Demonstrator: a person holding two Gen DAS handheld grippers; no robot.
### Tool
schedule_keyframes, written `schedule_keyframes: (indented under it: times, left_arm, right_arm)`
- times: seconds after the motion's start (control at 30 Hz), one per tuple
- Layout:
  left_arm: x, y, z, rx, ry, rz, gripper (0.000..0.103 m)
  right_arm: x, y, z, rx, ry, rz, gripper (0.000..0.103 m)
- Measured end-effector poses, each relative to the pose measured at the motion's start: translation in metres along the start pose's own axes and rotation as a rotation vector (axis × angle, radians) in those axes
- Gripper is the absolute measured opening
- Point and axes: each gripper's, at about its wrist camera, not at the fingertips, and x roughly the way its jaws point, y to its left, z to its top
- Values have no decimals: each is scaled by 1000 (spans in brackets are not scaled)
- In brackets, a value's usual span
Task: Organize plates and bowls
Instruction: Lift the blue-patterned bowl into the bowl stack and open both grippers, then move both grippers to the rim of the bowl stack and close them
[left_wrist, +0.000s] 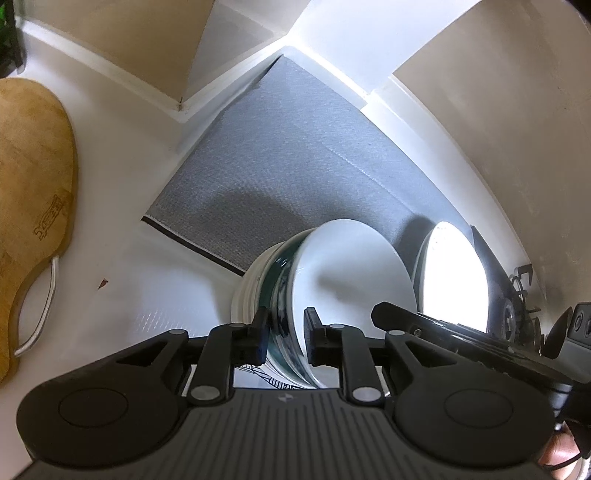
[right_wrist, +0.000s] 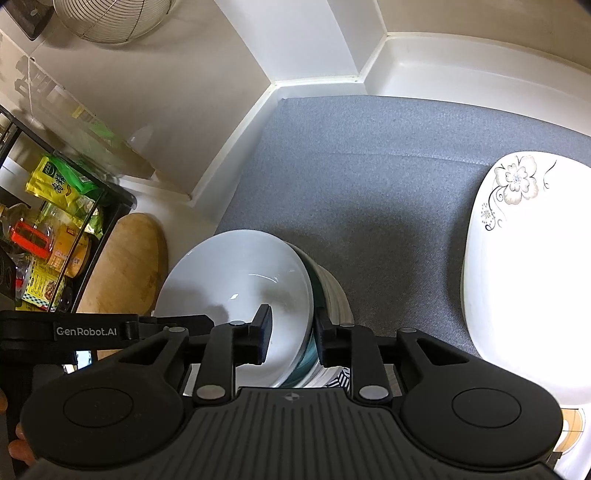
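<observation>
A stack of bowls sits at the near edge of a grey mat (left_wrist: 295, 155); its top bowl (left_wrist: 351, 273) is white inside with a dark green outside. My left gripper (left_wrist: 286, 334) is shut on the near rim of this top bowl. In the right wrist view the same top bowl (right_wrist: 236, 280) rests on white bowls (right_wrist: 334, 295), and my right gripper (right_wrist: 293, 332) is shut on its opposite rim. A white flower-patterned plate (right_wrist: 524, 280) lies on the mat (right_wrist: 369, 166) to the right; it also shows in the left wrist view (left_wrist: 454, 273).
A wooden cutting board (left_wrist: 33, 199) lies on the white counter (left_wrist: 122, 192) to the left. A black rack with food packets (right_wrist: 55, 221) stands beside the board (right_wrist: 125, 266). White walls and a ledge (right_wrist: 461, 70) bound the mat's far side.
</observation>
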Motion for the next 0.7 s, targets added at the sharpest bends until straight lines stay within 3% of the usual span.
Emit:
schedule_keyframes:
  times: [0.07,0.13,0.3,0.37,0.43,0.57,0.63,0.7]
  left_arm:
    - [-1,-1,1,8,-1,2,23]
    - [-6,-3,2,26,-28,21,40]
    - [-17,-5,4,57,-88,52,52]
    - [-18,-3,3,65,-102,71,64]
    - [-17,-3,-1,80,-117,97,84]
    - [-10,1,-7,82,-114,97,95]
    - [-4,5,-8,62,-116,96,102]
    - [1,8,-9,50,-121,107,102]
  right_arm:
    - [-1,0,0,0,-3,-1,26]
    - [-2,0,0,2,-6,-2,27]
    - [-9,3,0,-13,-31,-7,32]
    - [-11,3,0,-17,-37,-19,41]
    - [-16,3,0,-27,-51,-38,45]
    - [-22,-4,-3,-24,-64,-57,57]
    - [-17,-10,-5,-3,-53,-67,59]
    - [-11,-18,-7,30,-37,-58,60]
